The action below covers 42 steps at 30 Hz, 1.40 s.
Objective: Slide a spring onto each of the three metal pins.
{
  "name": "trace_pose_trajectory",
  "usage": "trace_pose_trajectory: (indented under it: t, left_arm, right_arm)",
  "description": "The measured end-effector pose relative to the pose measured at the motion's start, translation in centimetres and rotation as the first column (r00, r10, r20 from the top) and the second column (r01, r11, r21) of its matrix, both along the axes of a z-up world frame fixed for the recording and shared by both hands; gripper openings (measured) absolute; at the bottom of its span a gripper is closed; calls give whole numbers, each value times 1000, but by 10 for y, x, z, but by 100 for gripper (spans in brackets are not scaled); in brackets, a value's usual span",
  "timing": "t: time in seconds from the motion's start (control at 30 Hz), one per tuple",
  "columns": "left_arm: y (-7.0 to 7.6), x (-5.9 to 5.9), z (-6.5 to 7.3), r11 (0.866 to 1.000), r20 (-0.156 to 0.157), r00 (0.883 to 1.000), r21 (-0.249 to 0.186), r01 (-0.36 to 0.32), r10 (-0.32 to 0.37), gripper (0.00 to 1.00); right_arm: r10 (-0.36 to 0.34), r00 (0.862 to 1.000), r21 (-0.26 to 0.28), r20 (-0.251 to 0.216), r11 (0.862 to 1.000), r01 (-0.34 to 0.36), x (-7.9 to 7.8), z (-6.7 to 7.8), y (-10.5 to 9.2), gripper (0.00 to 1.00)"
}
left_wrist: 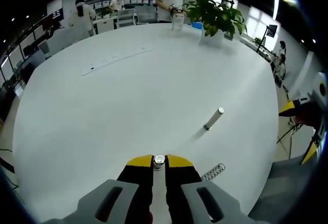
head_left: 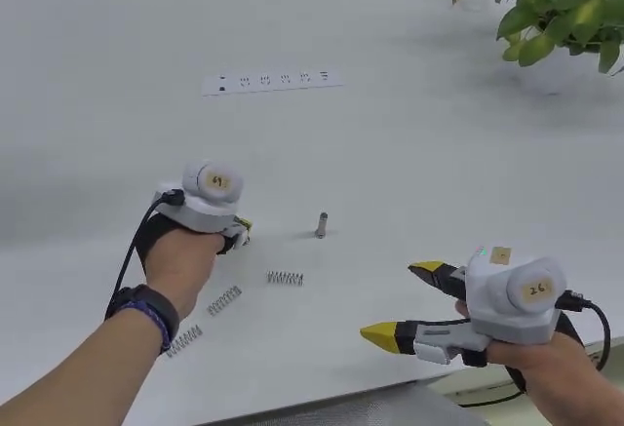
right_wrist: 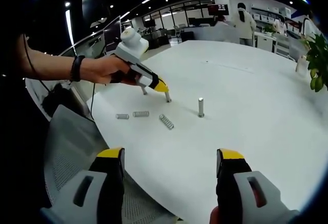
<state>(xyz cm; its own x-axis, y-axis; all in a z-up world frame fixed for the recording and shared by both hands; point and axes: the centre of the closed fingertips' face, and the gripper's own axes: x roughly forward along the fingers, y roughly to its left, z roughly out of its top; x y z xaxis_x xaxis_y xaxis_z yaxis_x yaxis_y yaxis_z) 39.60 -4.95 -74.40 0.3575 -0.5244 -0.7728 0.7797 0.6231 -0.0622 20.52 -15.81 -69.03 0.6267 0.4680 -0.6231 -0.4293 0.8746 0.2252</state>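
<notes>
left gripper [head_left: 238,235]: jaws shut on a short silver metal pin [left_wrist: 159,159], which is upright with its foot apparently on the white table [head_left: 409,143].
right gripper [head_left: 401,301]: yellow-tipped jaws spread wide, holding nothing.
free pin: a second silver pin [head_left: 321,224] stands upright by itself, right of the left gripper and clear of both grippers.
springs: three small steel coil springs lie flat, none on a pin yet. The right-hand spring [head_left: 285,278] is just near of the free pin. The middle spring [head_left: 224,300] and left-hand spring [head_left: 183,340] trail off left and nearer.
key relation: the right-hand spring lies left of and slightly beyond the right jaws, with its long axis roughly left-right.
likely next: the right gripper is the free one, so it probably picks that spring, swinging left and closing across the coil.
</notes>
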Motion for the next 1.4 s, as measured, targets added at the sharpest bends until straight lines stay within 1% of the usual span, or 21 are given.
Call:
trace_pose_trajectory:
  t: [0.13, 0.2, 0.27, 0.43, 0.77, 0.97, 1.03, 1.13, 1.2, 1.27, 1.3, 1.4]
  left_arm:
    - [2, -2, -5, 1000, -9, 1000, 15, 4, -3, 1]
    - [1, -5, -5, 1000, -13, 1000, 11, 6, -5, 3]
    - [1, -6, -6, 1000, -12, 1000, 15, 10, -10, 3]
    - [1, -6, -7, 1000, -13, 1000, 17, 2, -2, 5]
    - [5, -7, -5, 1000, -15, 1000, 21, 2, -2, 12]
    - [12, -10, 0, 1000, -19, 1000, 21, 5, -5, 19]
    - [16, -12, 3, 1000, -15, 1000, 23, 6, -6, 22]
    - [22, -13, 8, 1000, 3, 1000, 24, 2, -2, 27]
    - [26, -15, 12, 1000, 5, 1000, 19, 3, -3, 27]
    - [30, -17, 16, 1000, 19, 1000, 21, 8, -8, 29]
    - [30, -17, 17, 1000, 21, 1000, 20, 9, -10, 29]
    - [37, -20, 26, 1000, 40, 999, 12, 13, -13, 31]
  right_arm:
    - [-1, 1000, -1, -2, 1000, 1, -1, -1, 0, 72]
    - [-2, 1000, 0, -1, 1000, 2, -1, 0, -1, 72]
    - [-5, 1000, 0, -1, 1000, 5, -1, 0, -2, 72]
    - [-6, 1000, 0, -2, 1000, 6, -2, -1, -3, 71]
    - [-3, 1000, 1, -3, 1000, 3, -1, -1, -2, 71]
    - [0, 1000, 2, -1, 1000, 0, -1, -1, -1, 71]
    - [2, 1000, 2, -1, 1000, -2, -1, -1, -1, 71]
    - [6, 1000, 3, -1, 1000, -6, 0, -1, 0, 71]
    - [11, 1000, 2, 0, 1000, -11, 0, -2, 2, 71]
    - [15, 1000, 2, 1, 1000, -15, 0, -2, 3, 71]
    - [18, 1000, 2, 1, 1000, -18, 0, -2, 4, 71]
    - [23, 1000, 3, 3, 1000, -23, 1, -2, 7, 71]
